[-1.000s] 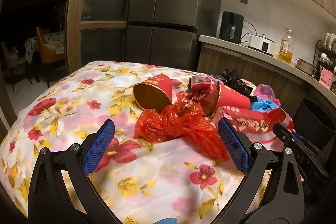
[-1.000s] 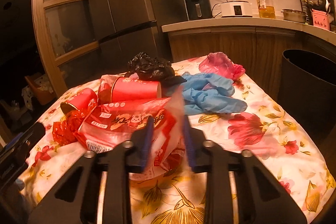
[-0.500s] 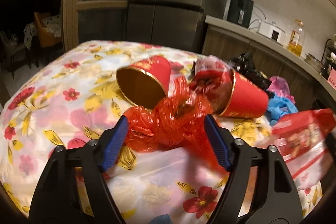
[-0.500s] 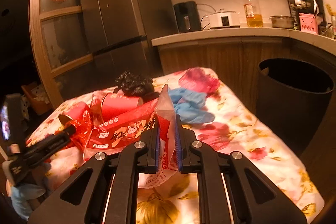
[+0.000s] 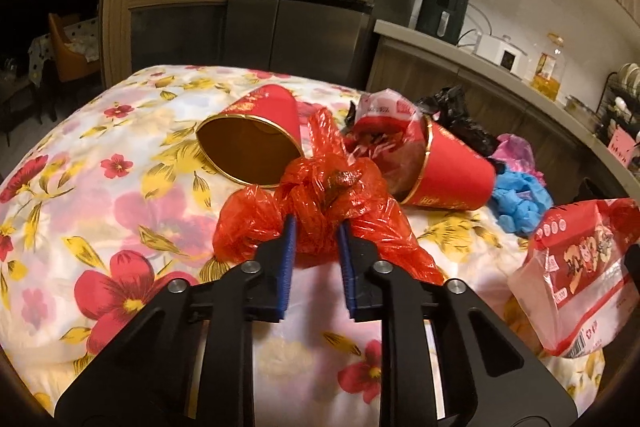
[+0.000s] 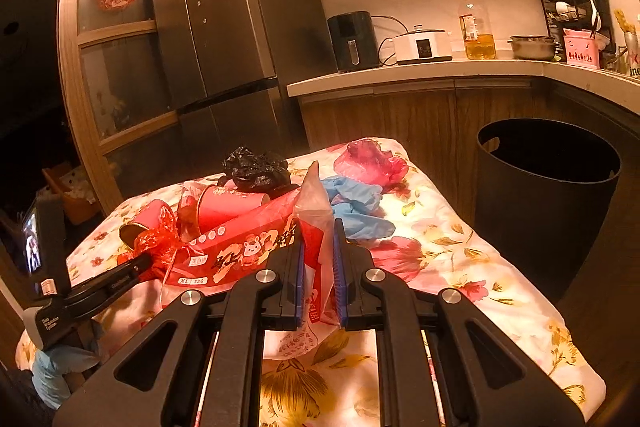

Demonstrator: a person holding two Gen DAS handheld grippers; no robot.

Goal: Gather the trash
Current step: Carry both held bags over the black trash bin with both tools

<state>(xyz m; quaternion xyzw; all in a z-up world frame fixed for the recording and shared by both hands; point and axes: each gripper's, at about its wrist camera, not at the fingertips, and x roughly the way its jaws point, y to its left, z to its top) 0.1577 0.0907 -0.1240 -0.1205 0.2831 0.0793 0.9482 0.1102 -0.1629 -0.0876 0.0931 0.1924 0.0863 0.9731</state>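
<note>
My left gripper (image 5: 316, 231) is shut on a crumpled red plastic bag (image 5: 320, 211) that lies on the floral tablecloth (image 5: 120, 195). My right gripper (image 6: 318, 243) is shut on the clear end of a red and white snack package (image 6: 240, 251), held a little above the table; the package also shows in the left wrist view (image 5: 576, 267). Two red paper cups lie on their sides, one empty (image 5: 252, 143), one stuffed with wrappers (image 5: 448, 171). A black bag (image 6: 256, 169), blue gloves (image 6: 352, 199) and a pink bag (image 6: 372, 163) lie behind.
A black trash bin (image 6: 548, 195) stands on the floor right of the table. A fridge (image 6: 232, 27) and a counter (image 6: 440, 71) with appliances are behind. The left gripper's body (image 6: 80, 291) reaches in from the left in the right wrist view.
My left gripper moved forward and closed on the red plastic bag. My right gripper closed tighter on the snack package and lifted it up and toward me.
</note>
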